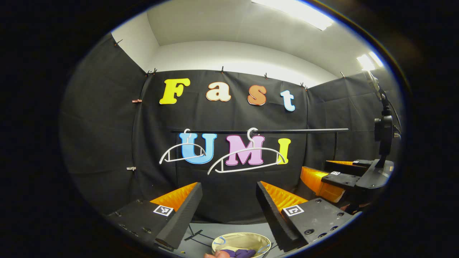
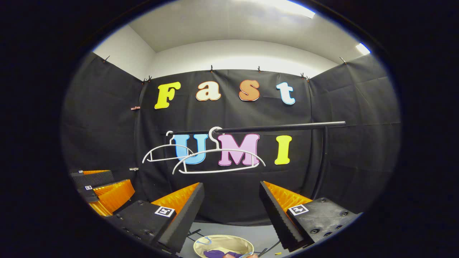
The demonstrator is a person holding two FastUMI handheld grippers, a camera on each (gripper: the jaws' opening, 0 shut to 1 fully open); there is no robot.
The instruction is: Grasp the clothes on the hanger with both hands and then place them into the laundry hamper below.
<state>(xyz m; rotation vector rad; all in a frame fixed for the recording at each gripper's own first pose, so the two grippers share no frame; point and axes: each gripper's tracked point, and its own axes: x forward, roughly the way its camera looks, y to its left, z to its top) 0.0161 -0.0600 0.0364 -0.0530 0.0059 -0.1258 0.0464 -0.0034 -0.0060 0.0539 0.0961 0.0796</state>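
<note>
Across the booth's back wall runs one black rail [image 1: 258, 131], and two white hangers [image 1: 246, 157] hang from it, both bare — one small and farther left, one larger and nearer the middle. Below, on the grey floor, sits one round cream hamper [image 1: 241, 238], and the purple clothes [image 1: 243, 253] lie inside it; its lower rim is cut off in both views, so how much cloth is in there is hard to tell. A bit of something pinkish shows at the hamper's near edge, too cropped to name.

Two grippers are in play. From the left gripper view, the left gripper [image 1: 229, 211] has its black-and-orange fingers spread wide with nothing between them, the hamper showing in the gap. The right gripper [image 1: 333, 179] appears off to the side in that same view, partly hidden by its own mount. In the right gripper view its fingers likewise stand well apart and hold nothing — the hamper lies low between them. One black stand with a device on top rises at the far right of the left gripper view, its top blurred.
</note>
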